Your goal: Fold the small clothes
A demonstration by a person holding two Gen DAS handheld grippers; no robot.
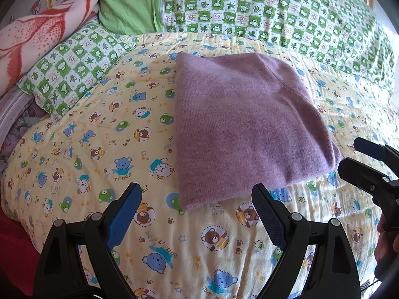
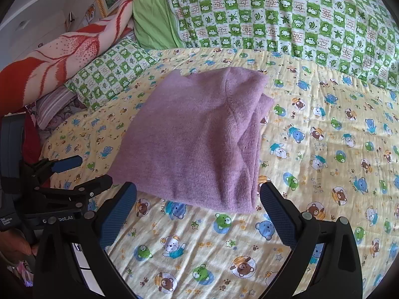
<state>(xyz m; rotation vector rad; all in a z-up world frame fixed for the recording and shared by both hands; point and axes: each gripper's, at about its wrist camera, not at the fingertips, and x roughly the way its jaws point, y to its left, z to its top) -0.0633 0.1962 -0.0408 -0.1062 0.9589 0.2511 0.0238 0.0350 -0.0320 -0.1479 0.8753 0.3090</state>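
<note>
A purple knitted garment (image 1: 247, 124) lies folded into a thick rectangle on the yellow bear-print quilt (image 1: 99, 149); it also shows in the right wrist view (image 2: 194, 139). My left gripper (image 1: 197, 194) is open and empty, just short of the garment's near edge. My right gripper (image 2: 199, 194) is open and empty, also at the garment's near edge. In the left wrist view the right gripper (image 1: 349, 154) shows at the right, beside the garment's corner. In the right wrist view the left gripper (image 2: 92, 170) shows at the left, jaws apart.
A green checked blanket (image 1: 274, 7) lies along the back of the bed. A green checked pillow (image 1: 72, 67), a green cushion (image 1: 129, 2) and a red-and-white blanket (image 1: 32, 35) are piled at the back left. The yellow quilt (image 2: 324, 149) spreads to the right.
</note>
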